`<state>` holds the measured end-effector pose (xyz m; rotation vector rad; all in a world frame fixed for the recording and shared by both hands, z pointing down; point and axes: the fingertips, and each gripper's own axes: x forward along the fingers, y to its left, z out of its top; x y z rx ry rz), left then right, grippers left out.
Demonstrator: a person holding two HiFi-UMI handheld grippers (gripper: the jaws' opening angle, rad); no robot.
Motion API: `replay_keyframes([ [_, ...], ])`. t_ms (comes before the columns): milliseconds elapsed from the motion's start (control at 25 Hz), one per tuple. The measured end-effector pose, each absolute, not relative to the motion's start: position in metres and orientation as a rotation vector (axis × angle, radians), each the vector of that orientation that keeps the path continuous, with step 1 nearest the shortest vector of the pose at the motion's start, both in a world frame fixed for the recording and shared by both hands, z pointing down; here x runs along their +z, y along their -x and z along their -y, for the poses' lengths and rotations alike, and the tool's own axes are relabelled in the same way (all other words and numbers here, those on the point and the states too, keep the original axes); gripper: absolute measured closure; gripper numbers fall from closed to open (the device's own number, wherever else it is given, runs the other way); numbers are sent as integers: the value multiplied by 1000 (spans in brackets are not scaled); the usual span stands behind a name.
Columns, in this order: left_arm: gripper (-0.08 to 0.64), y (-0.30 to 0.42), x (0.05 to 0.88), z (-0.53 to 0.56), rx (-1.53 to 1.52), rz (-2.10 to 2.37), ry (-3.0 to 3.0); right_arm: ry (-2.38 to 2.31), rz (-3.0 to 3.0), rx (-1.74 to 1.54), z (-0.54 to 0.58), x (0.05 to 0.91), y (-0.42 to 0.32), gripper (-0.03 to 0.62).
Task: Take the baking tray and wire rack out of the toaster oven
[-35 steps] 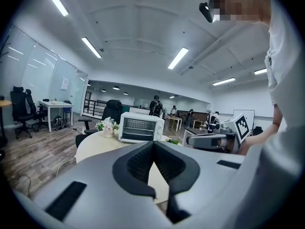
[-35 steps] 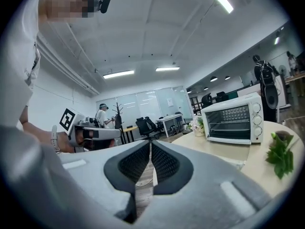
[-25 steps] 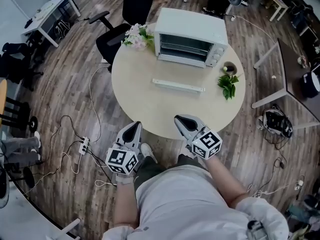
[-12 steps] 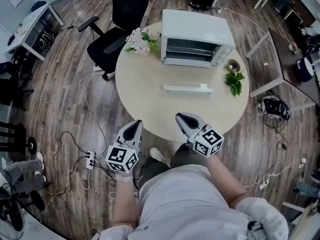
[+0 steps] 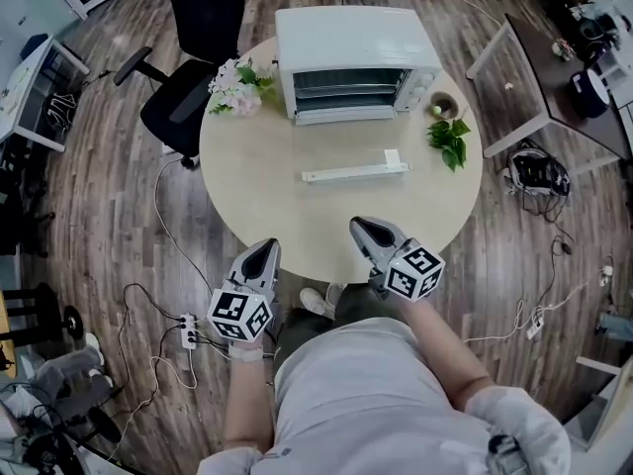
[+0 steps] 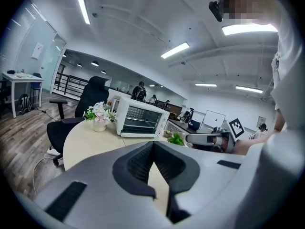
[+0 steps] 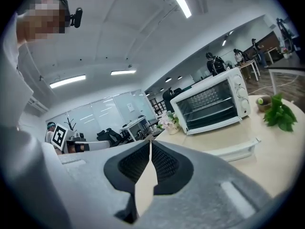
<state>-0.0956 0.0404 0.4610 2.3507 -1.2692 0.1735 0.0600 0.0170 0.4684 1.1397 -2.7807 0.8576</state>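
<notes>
My left gripper [image 5: 264, 249] and right gripper [image 5: 362, 228]: jaws together, empty. Far toaster oven [image 5: 351, 57] holds baking tray and wire rack; I expect thin, stiff, light, slick metal, so pinch front rims

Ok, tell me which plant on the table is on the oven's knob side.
The leafy green sprig, by the knobs of the toaster oven: all leaves, no blossoms. The pink and white flower bunch stands at the oven's opposite front corner.
</notes>
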Motion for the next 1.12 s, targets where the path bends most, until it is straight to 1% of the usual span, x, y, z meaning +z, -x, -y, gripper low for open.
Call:
replay_keyframes([
  [320,561,56,464,17,266,1193,-2367,-1227,2784,1075,36,486,-100,584],
  [600,560,37,472,52,326,1198,-2340,-1244,2784,1229,76,500,-123,584],
  [840,561,30,481,75,342,1173,-2319,-1293,2774,1424,116,507,-132,571],
  [1120,560,38,493,105,359,1096,-2325,-1422,2750,1510,164,511,-130,569],
])
